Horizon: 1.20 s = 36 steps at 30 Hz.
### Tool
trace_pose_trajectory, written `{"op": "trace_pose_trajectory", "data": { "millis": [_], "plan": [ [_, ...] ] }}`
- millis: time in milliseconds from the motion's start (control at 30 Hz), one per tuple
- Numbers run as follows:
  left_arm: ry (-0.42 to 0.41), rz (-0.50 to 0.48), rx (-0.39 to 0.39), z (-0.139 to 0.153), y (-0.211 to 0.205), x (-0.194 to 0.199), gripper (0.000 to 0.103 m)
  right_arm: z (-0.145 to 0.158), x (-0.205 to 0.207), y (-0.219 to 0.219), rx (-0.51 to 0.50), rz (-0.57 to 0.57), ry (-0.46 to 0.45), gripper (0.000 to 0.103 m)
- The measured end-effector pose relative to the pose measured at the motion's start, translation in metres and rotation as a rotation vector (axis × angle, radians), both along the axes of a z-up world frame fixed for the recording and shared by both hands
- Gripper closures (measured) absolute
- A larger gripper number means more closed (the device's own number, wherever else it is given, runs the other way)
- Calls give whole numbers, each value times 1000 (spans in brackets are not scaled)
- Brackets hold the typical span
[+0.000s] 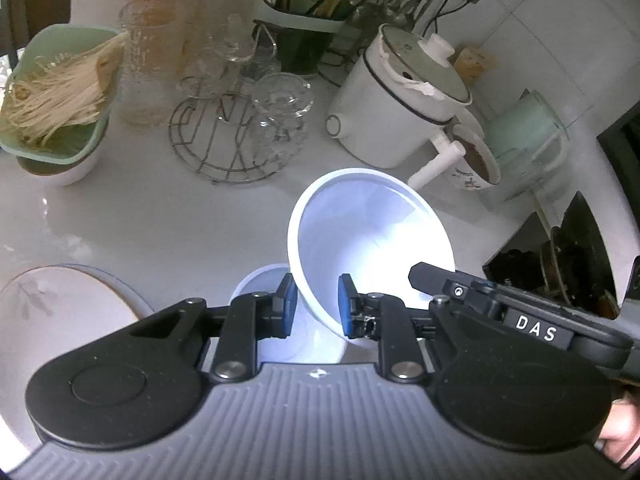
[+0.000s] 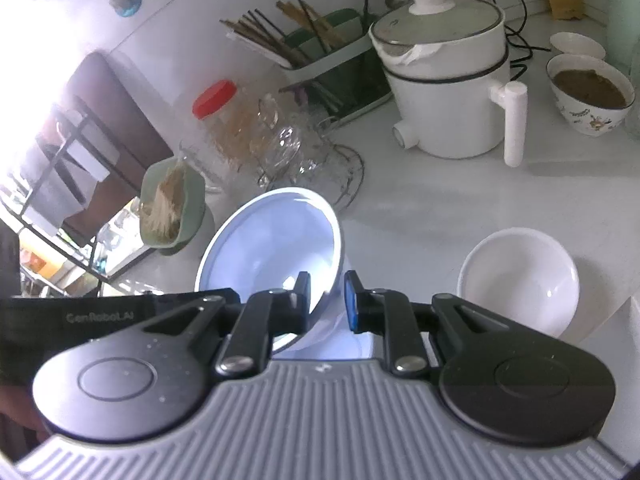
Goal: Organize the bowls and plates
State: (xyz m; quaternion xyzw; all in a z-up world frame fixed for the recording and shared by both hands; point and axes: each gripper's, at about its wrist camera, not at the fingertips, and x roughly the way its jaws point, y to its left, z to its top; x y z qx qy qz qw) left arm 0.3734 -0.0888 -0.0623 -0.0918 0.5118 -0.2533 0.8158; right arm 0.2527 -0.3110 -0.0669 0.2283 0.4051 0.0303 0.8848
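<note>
In the left wrist view my left gripper [image 1: 317, 306] is shut on the rim of a white bowl [image 1: 372, 232], held tilted above another white bowl [image 1: 264, 280] on the white counter. The other gripper's finger [image 1: 432, 276] reaches to the held bowl's right rim. A floral plate [image 1: 60, 304] lies at the lower left. In the right wrist view my right gripper [image 2: 327, 300] is shut on the rim of the same tilted white bowl [image 2: 272, 248]. A small white bowl [image 2: 520, 280] sits empty on the counter to the right.
A white electric pot [image 1: 404, 104] [image 2: 448, 88], a wire rack with glasses [image 1: 240, 120], a red-lidded jar [image 1: 156, 48], a green basket of noodles [image 1: 60, 92], a chopstick holder [image 2: 320, 60] and a patterned bowl of brown food [image 2: 588, 92] crowd the back.
</note>
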Motion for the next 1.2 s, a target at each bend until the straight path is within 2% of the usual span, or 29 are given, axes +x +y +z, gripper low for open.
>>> {"op": "trace_pose_trajectory", "data": {
  "millis": [333,567,733,867,967,1133,1167,1200],
  "plan": [
    [46,73,24,-27,17,-19,79,-14,3,21,-44,66,69,82],
    [76,88,72,-49,9,-23,78,-36,5,25,-58,93,144,82],
    [96,106,96,-64,4,-20,78,-50,9,23,-52,97,176,82],
    [118,122,128,-72,1,-18,78,-64,14,20,-9,84,200,81],
    [134,149,114,-75,2,-17,78,-69,18,16,23,73,205,81],
    [134,155,117,-72,1,-16,78,-70,17,12,12,67,200,80],
    [133,158,122,-71,1,-15,76,-69,16,11,9,60,193,80],
    [134,160,124,-70,1,-15,67,-67,15,9,2,55,185,80]
  ]
}}
